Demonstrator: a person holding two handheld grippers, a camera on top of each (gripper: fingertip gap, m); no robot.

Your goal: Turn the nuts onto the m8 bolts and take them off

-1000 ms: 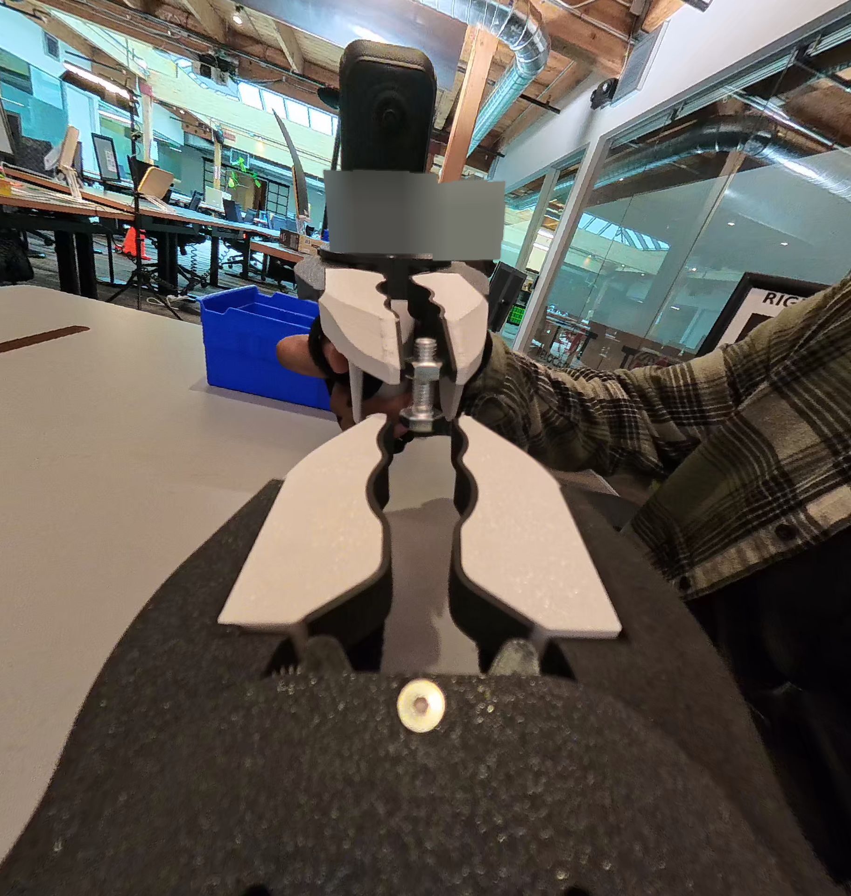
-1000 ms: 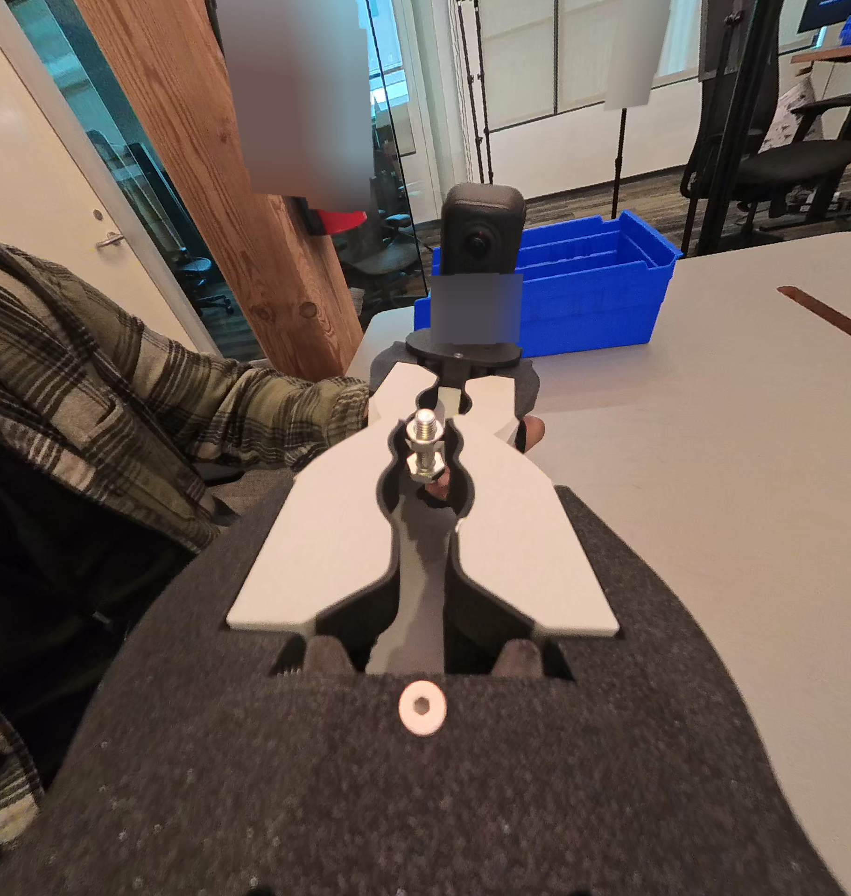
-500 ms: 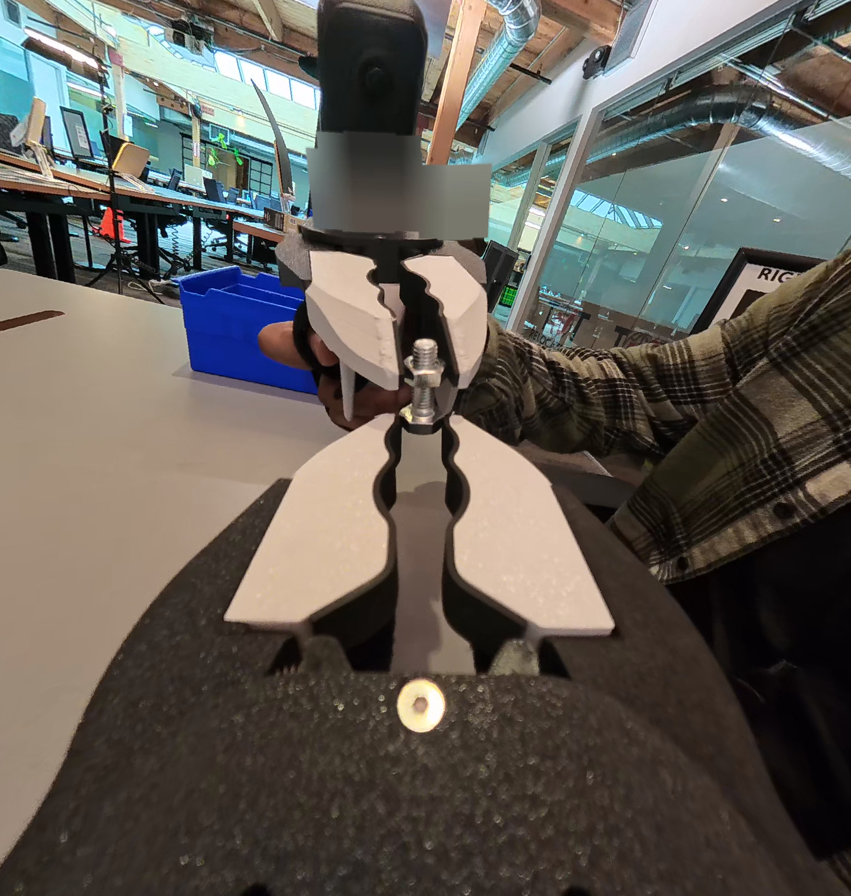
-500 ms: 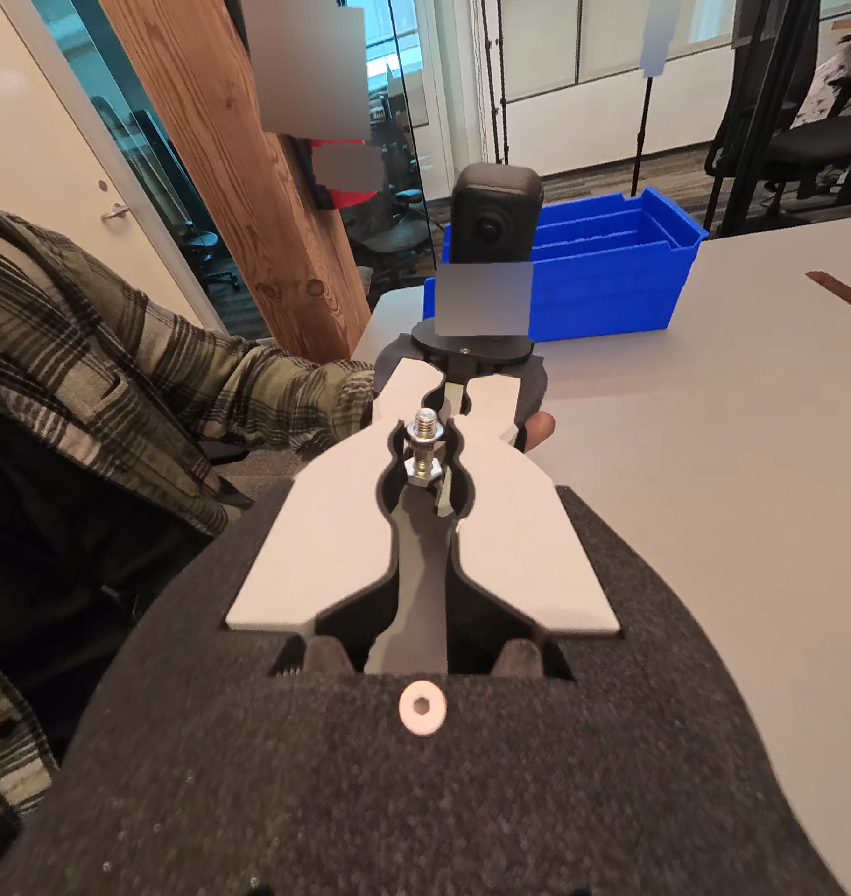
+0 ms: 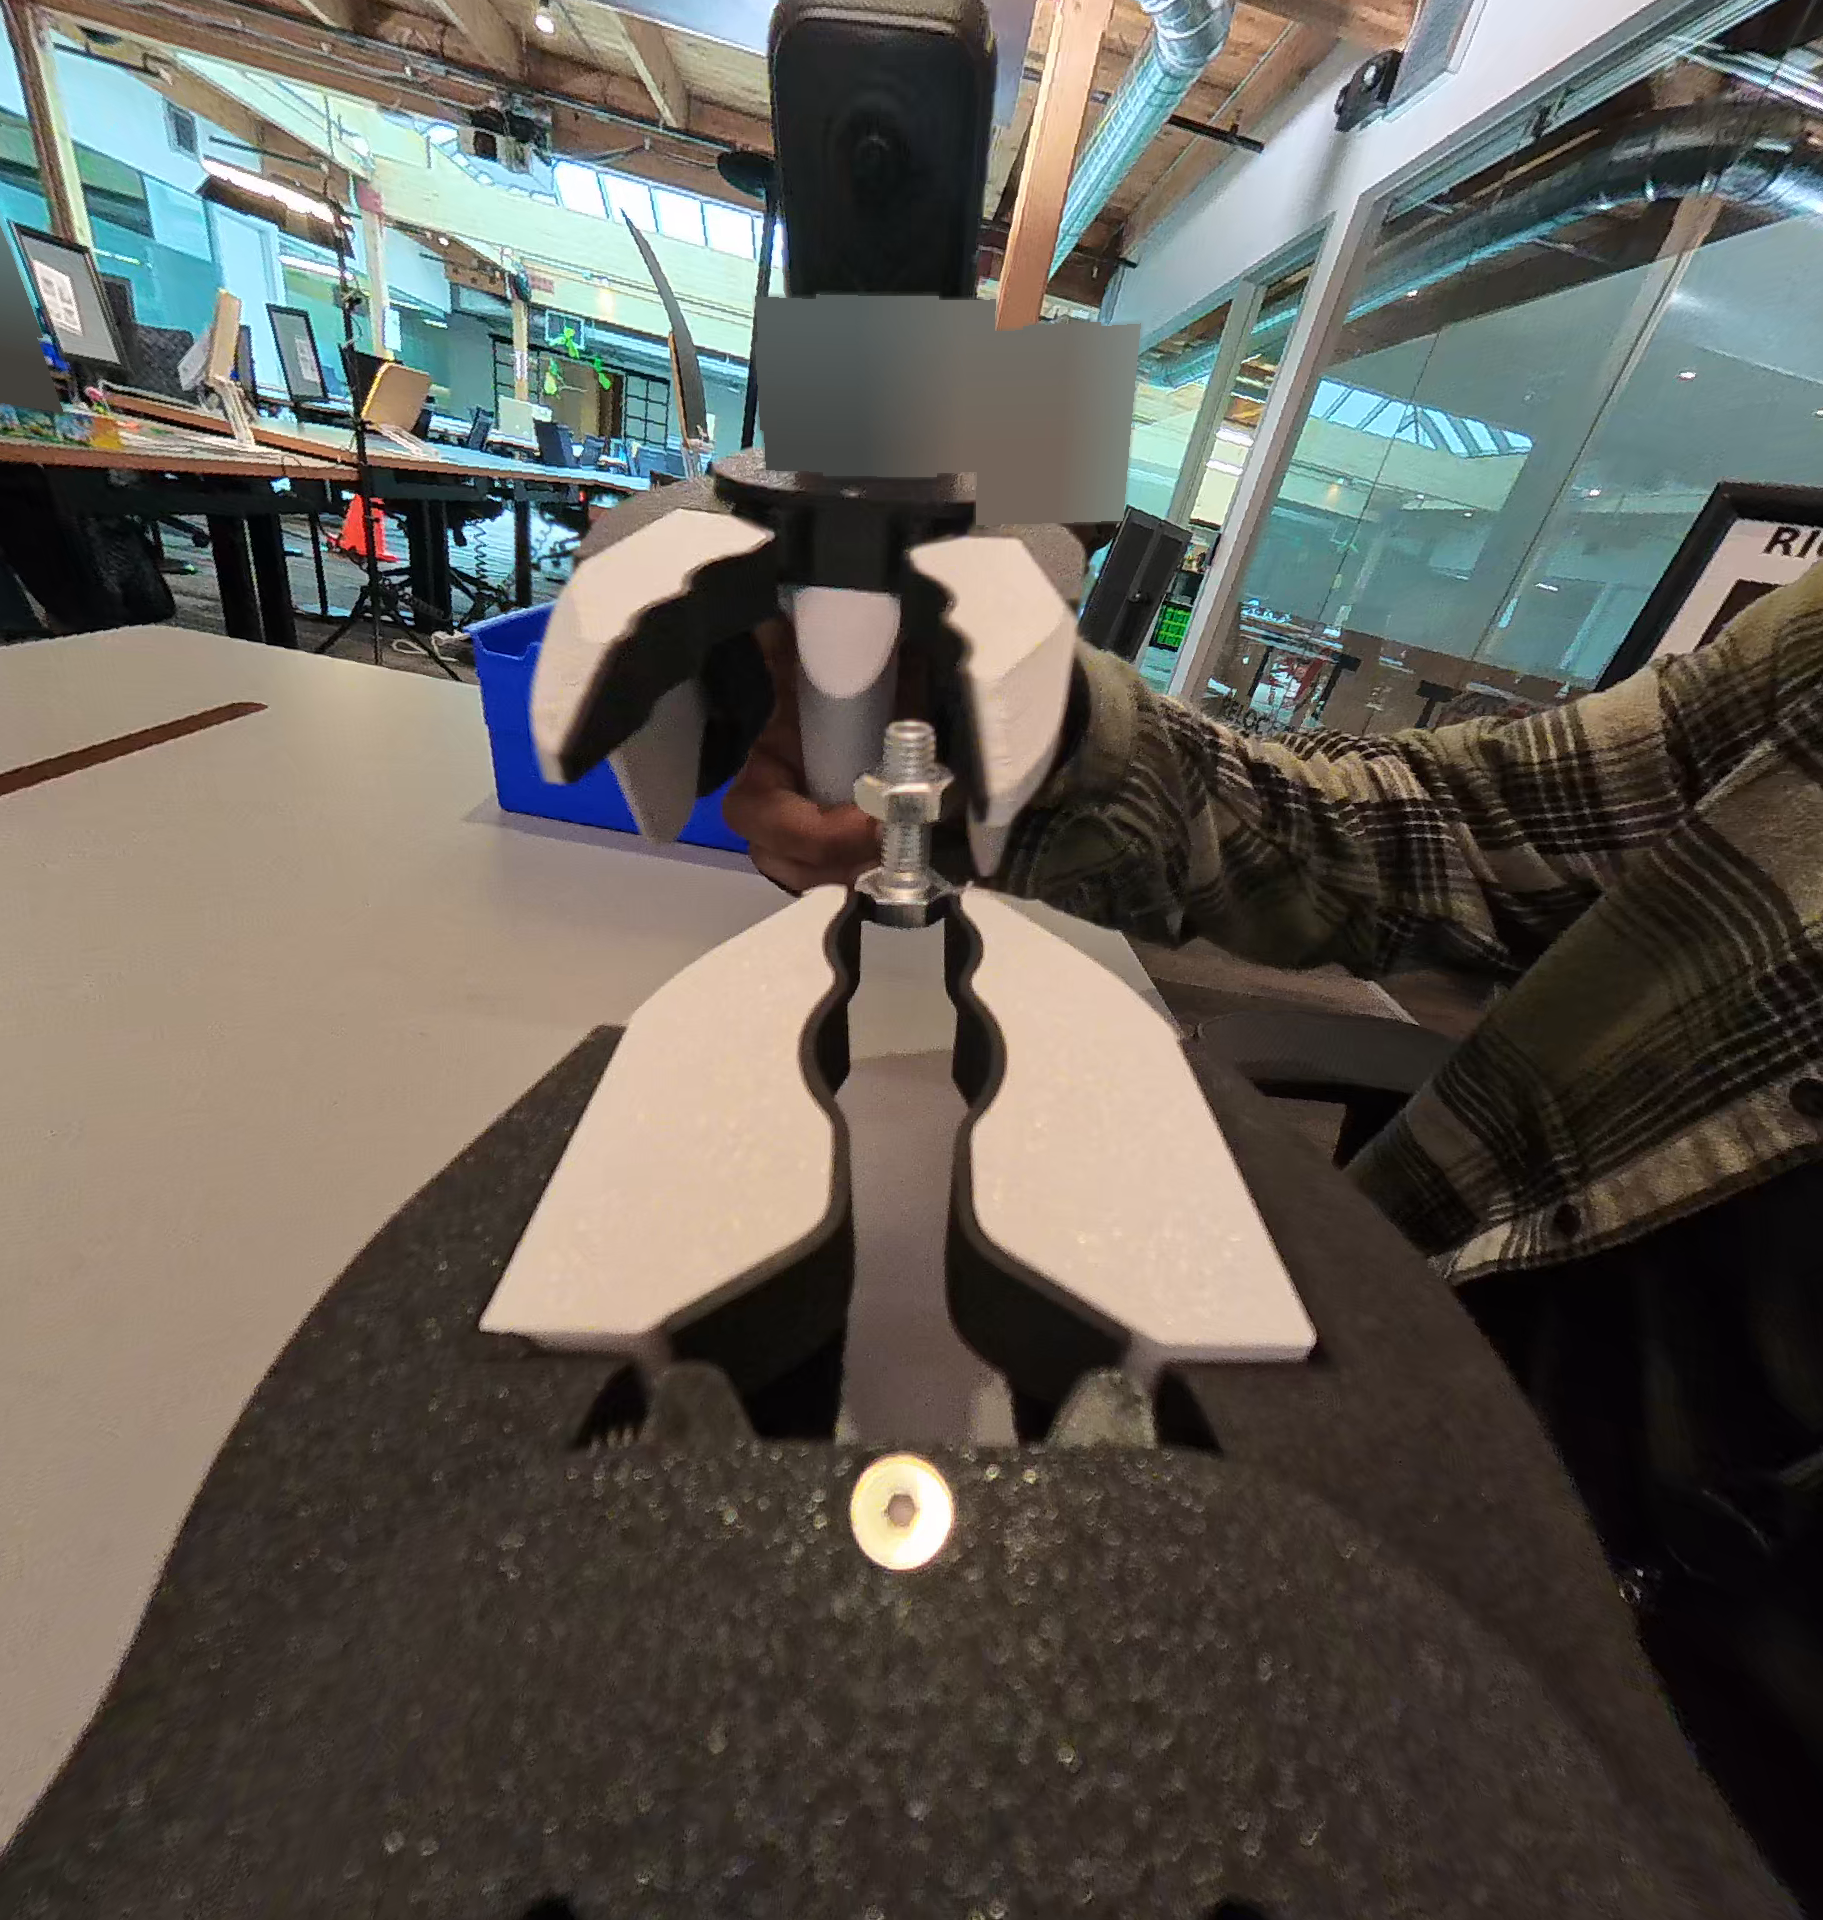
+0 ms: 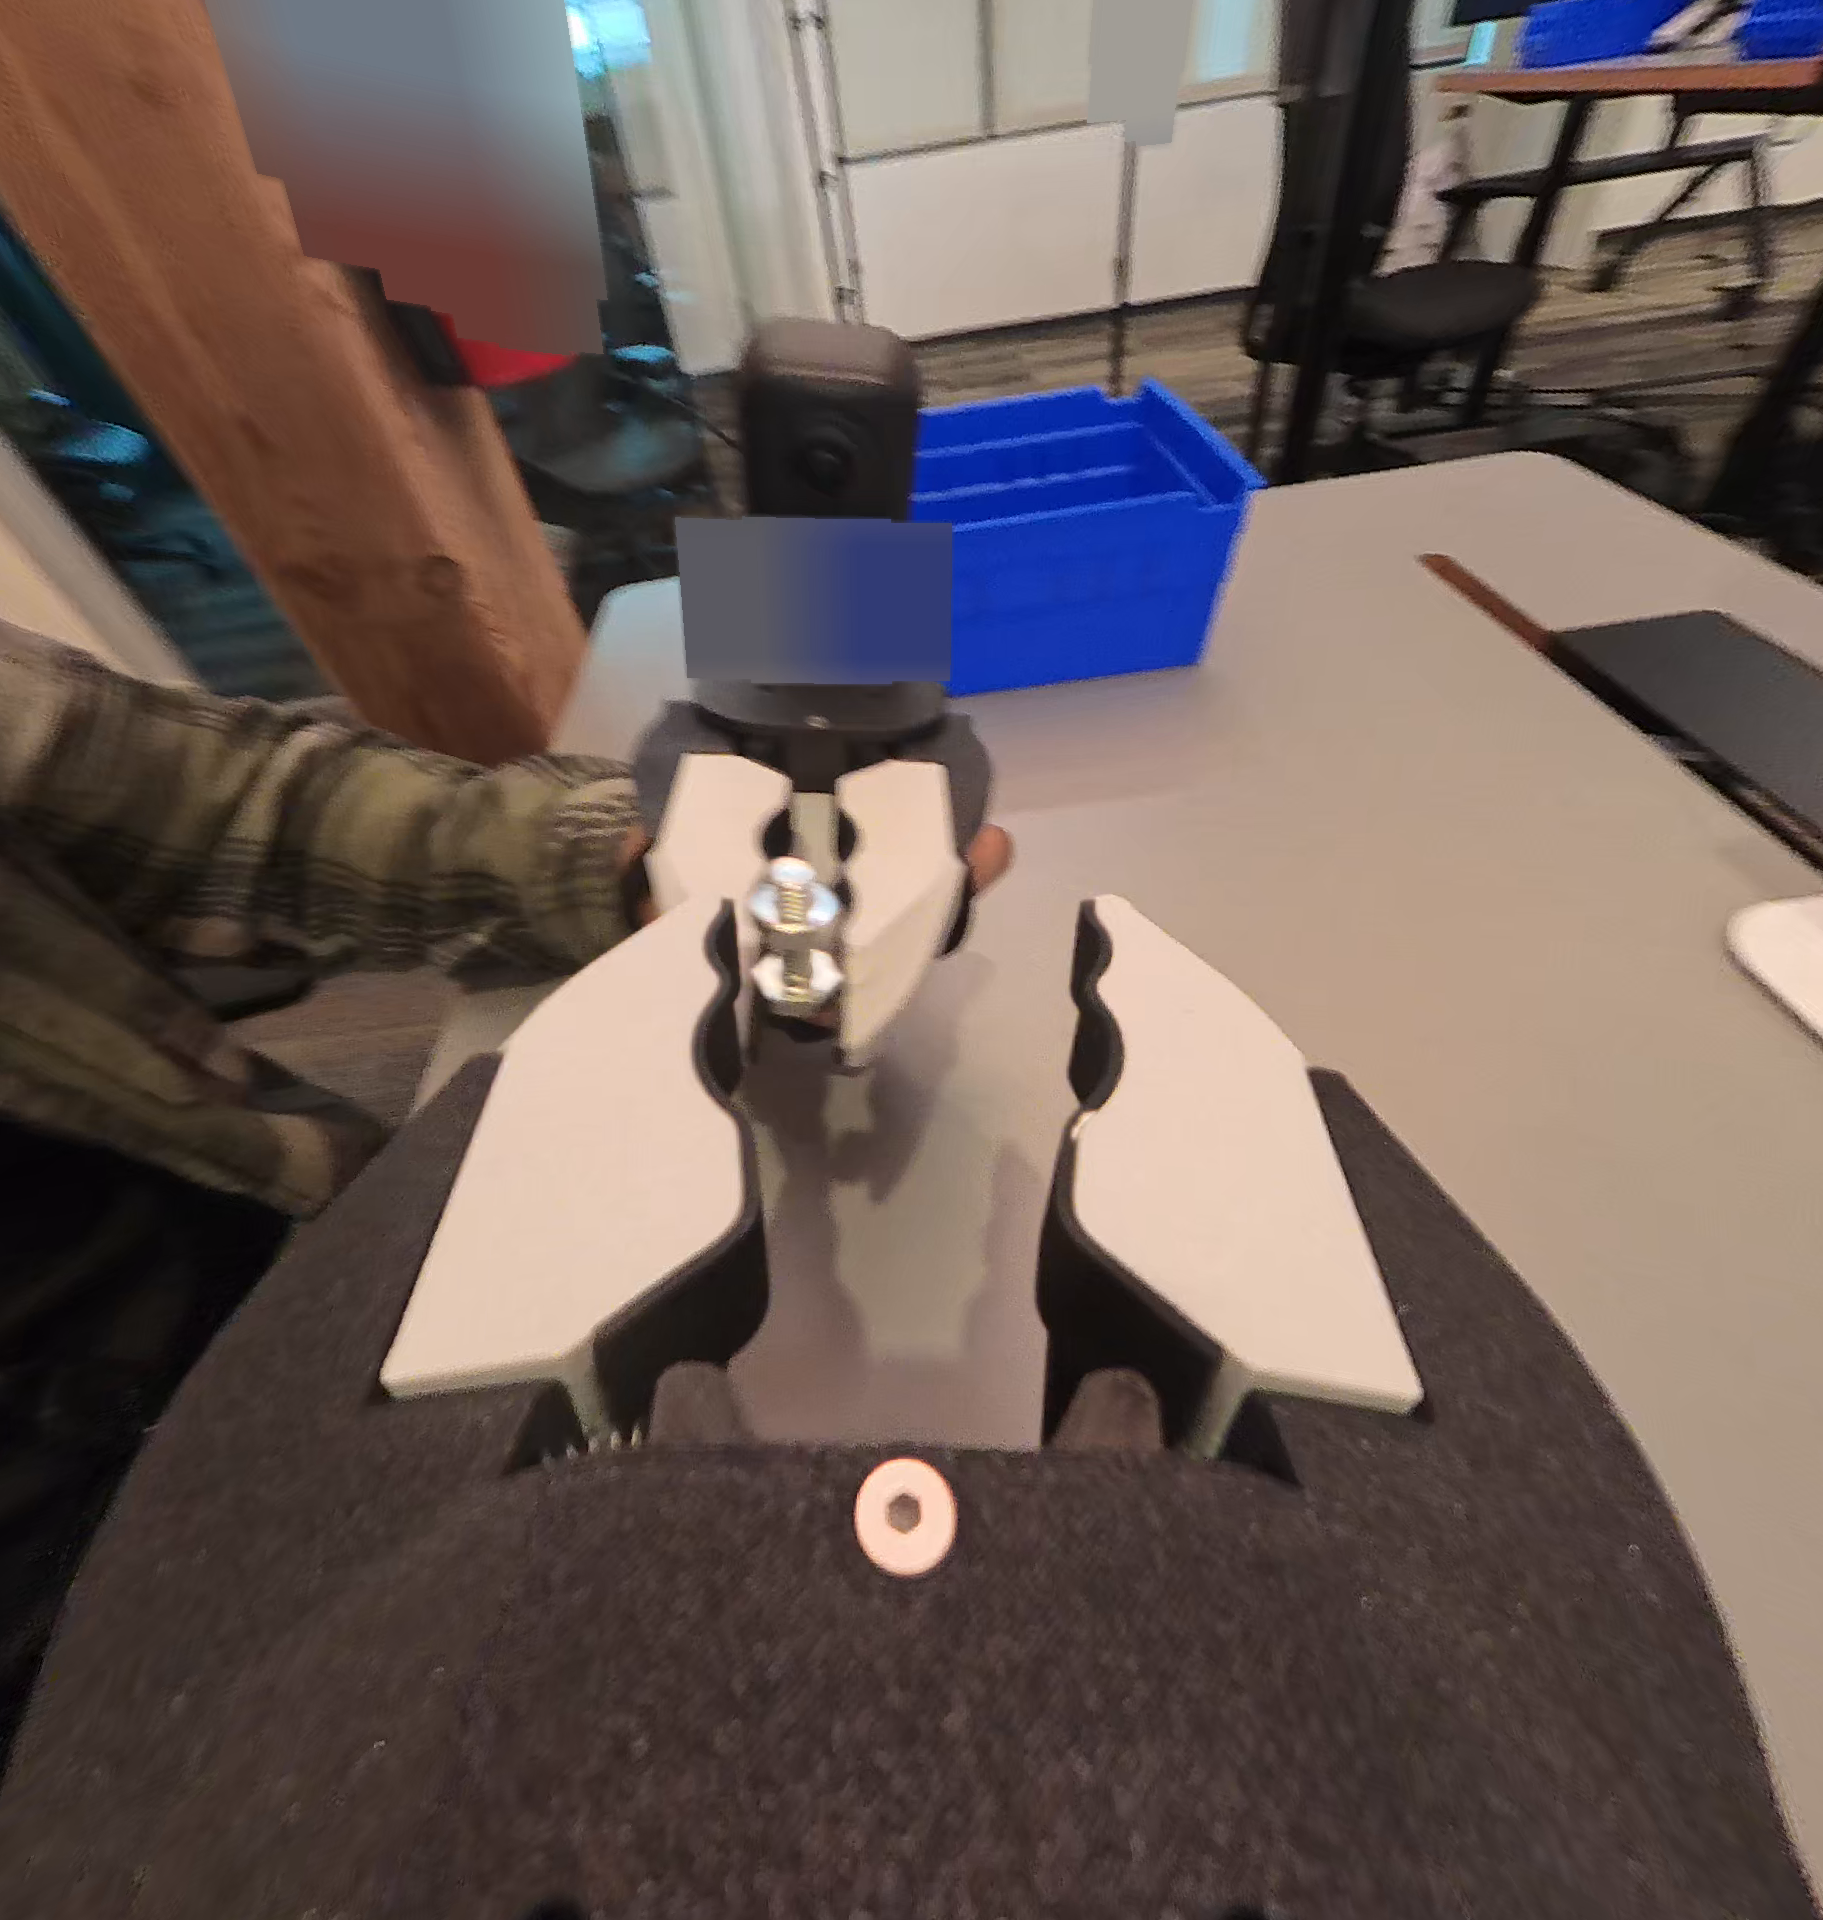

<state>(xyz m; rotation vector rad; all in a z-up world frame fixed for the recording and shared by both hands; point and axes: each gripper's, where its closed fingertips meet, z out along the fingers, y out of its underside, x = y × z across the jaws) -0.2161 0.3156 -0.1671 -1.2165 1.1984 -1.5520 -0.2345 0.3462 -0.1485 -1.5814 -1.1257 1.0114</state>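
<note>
1. The grey table [image 6: 1406,831] carries the whole setup. A blue bin [image 6: 1073,561] stands at its far edge, well apart from the work, probably as the store for parts. It plays no part in the grip.

2. The left gripper [image 5: 902,914] clamps the hex head of the bolt [image 5: 902,847] at the very tips of its white fingers [image 5: 741,1091]. The threaded shank stands upright and bare above them. Holding by the head alone leaves the whole thread free for turning, which I judge to be the reason for this grip.

3. The right gripper [image 6: 902,935] faces it from the far side with its jaws spread wide and nothing between the pads. Its fingers [image 6: 1177,1122] flank the shank without touching it. This looks like a release between turns, so that the wrist can be reset before the next bite.

4. The nut [image 5: 902,795] sits on the thread near the top of the shank, with a few turns of thread showing above it and bare thread between it and the head.

5. The left wrist view shows the head seated between the fingertips and how far down the nut stands. The right wrist view is blurred, yet it alone shows how wide its own jaws stand. It also shows the bolt lying close beside the left-hand finger, off the centre of the gap.

6. A plaid sleeve [image 5: 1458,831] reaches in from the right behind the far gripper.
</note>
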